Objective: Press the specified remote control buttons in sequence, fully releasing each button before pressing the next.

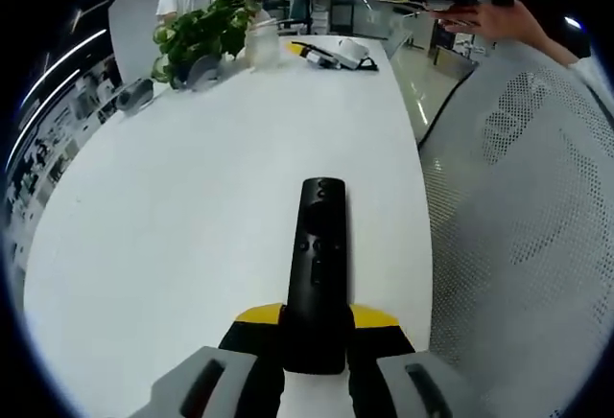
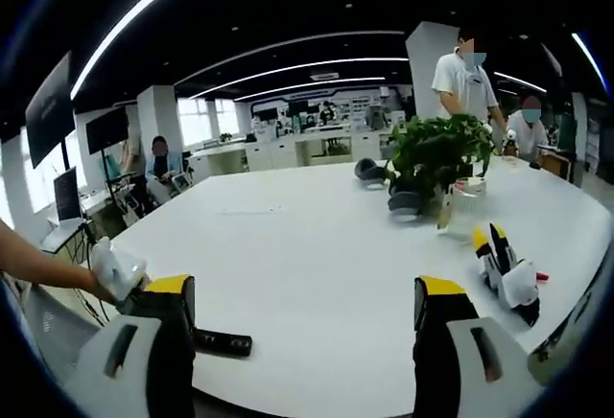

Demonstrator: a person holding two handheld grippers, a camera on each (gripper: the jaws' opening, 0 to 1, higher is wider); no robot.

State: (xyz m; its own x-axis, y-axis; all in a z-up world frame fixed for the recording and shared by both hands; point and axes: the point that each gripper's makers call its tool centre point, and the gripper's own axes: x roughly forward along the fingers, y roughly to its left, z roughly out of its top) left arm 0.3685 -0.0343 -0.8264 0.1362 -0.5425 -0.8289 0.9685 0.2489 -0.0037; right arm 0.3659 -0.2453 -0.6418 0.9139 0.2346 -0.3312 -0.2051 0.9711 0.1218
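Remote (image 1: 317, 265): black, flat on the white tabletop (image 1: 173, 245) near its right edge, buttons up, near end clamped between the left gripper's (image 1: 315, 341) jaws.
Right gripper (image 2: 305, 341): held high over the tabletop's near edge, jaws wide apart, holding nothing, well clear of the remote.
Progress: no press visible; the sequence looks not yet begun or between presses.
Far end: plant (image 1: 197, 34), jar (image 1: 263, 42), spare gripper (image 2: 507, 269).
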